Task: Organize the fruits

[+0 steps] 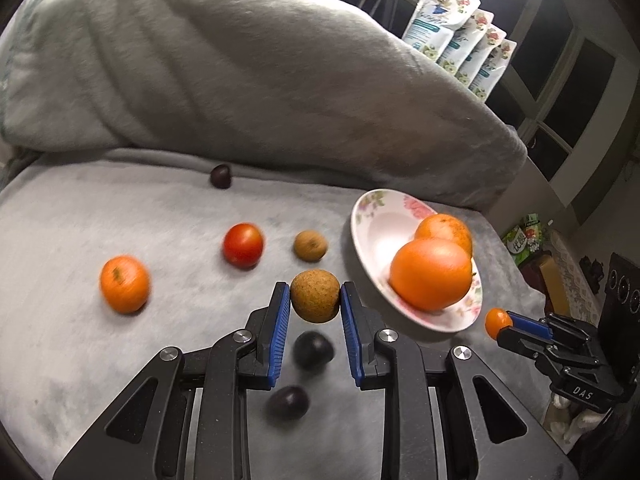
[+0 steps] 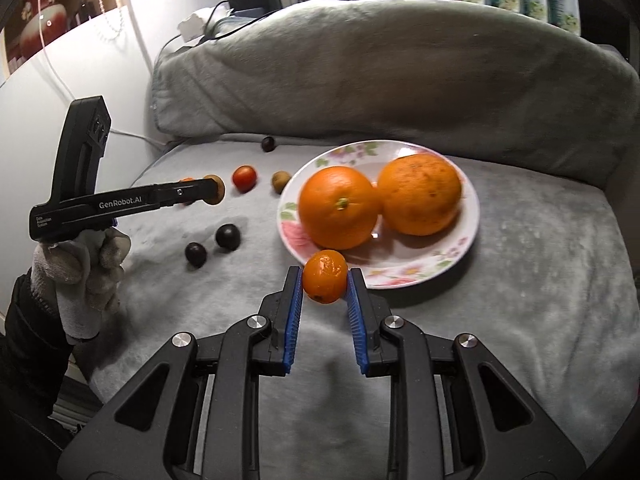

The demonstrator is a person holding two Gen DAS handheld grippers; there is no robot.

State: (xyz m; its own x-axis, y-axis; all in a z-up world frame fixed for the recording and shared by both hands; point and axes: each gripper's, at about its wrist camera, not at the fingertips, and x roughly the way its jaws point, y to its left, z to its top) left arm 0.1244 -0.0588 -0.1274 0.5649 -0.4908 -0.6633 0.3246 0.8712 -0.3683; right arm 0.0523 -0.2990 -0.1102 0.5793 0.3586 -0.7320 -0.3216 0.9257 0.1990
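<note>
Clamped in the right tongs (image 2: 325, 282), a small orange fruit (image 2: 324, 276) hangs at the near rim of the floral plate (image 2: 460, 248), likely bound for the two oranges (image 2: 339, 213) there. Left tongs (image 1: 315, 298) pinch a brown fruit (image 1: 315, 295) above two dark fruits (image 1: 313, 349). Farther off, a tomato (image 1: 243, 245) and another orange (image 1: 125, 283) wait on the grey blanket (image 1: 80, 360).

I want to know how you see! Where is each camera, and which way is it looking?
Left wrist view: sits on the left gripper, looking down along its fingers at a round brown fruit it grips; no hand shows.
Right wrist view: sits on the right gripper, gripping a small orange fruit; a gloved hand shows.
Both share the flowered white plate of two big oranges.
</note>
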